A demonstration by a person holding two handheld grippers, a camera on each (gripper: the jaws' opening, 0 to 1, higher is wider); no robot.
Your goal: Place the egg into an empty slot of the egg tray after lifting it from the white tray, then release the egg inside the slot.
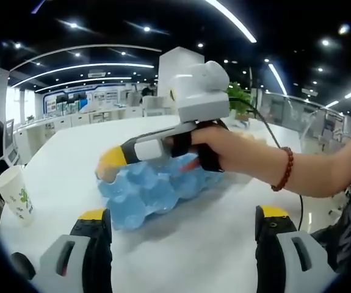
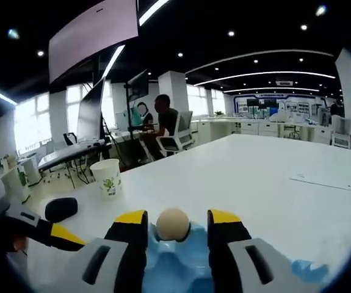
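- My right tool has the egg between its jaws, over a slot of the blue egg tray; grip or just around, I can't tell.
- My left tool is open, holding nothing, with the egg tray at 12 o'clock on the worktop.

We count one egg, sitting between the two yellow-tipped jaws in the right gripper view, and one blue egg tray on the white worktop. We see two hand-held grippers: the left hand-held gripper and the right hand-held gripper. There are two paper cups, one nearer, one by the edge. One sheet of paper lies flat. Two people sit at a far desk.
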